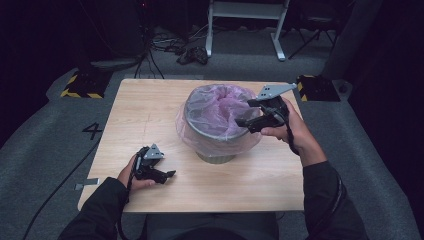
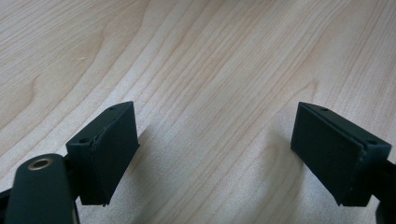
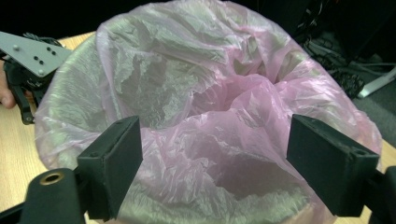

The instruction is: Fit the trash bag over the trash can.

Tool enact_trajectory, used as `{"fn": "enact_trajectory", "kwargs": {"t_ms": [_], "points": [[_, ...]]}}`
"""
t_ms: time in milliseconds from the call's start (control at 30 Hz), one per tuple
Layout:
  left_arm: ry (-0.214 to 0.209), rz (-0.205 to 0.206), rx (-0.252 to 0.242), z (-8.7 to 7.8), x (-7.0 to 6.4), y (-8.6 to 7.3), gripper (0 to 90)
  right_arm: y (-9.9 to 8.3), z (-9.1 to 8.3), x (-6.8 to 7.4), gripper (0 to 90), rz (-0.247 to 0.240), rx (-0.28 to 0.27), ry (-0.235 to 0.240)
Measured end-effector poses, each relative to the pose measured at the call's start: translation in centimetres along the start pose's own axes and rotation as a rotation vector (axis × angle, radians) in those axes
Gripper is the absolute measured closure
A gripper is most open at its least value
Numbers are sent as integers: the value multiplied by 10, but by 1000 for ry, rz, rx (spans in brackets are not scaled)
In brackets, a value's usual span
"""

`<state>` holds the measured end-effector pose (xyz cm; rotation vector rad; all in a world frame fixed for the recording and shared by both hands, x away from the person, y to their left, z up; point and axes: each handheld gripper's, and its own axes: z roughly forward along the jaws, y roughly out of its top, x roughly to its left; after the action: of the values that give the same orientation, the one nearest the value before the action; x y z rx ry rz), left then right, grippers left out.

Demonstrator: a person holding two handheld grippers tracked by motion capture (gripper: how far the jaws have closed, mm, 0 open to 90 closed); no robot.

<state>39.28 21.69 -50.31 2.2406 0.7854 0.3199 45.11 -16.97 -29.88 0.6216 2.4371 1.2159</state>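
Observation:
A grey round bin [image 1: 215, 131] lined with a thin pink plastic bag [image 1: 220, 107] stands near the middle of the wooden table [image 1: 150, 110]. The bag [image 3: 210, 107] is folded over the rim and crumpled down inside. My right gripper [image 1: 241, 120] is held over the bin's right rim, open, with the bag between and beyond its jaws [image 3: 215, 163] but not pinched. My left gripper [image 1: 169, 175] rests low at the table's front left, open, with bare wood between its jaws [image 2: 215, 149].
The table's edges drop to grey carpet on all sides. Behind the table are cables [image 1: 190, 52], a white desk frame [image 1: 245, 20] and yellow-black striped bases [image 1: 82, 85]. The left gripper's grey plate [image 3: 30, 53] is seen beyond the bin.

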Motion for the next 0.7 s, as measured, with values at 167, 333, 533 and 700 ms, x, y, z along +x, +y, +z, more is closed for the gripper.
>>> {"fn": "enact_trajectory", "kwargs": {"t_ms": [167,333,533,700], "points": [[0,0,0,0,0,0,146,-5,-8,3,182,-12,-18,-10],[0,0,0,0,0,0,146,-9,-15,4,182,-11,-28,-27],[0,0,0,0,0,0,146,-15,-22,6,181,-19,-37,-35],[0,0,0,0,0,0,146,-20,-25,9,181,-27,-36,-41]]}}
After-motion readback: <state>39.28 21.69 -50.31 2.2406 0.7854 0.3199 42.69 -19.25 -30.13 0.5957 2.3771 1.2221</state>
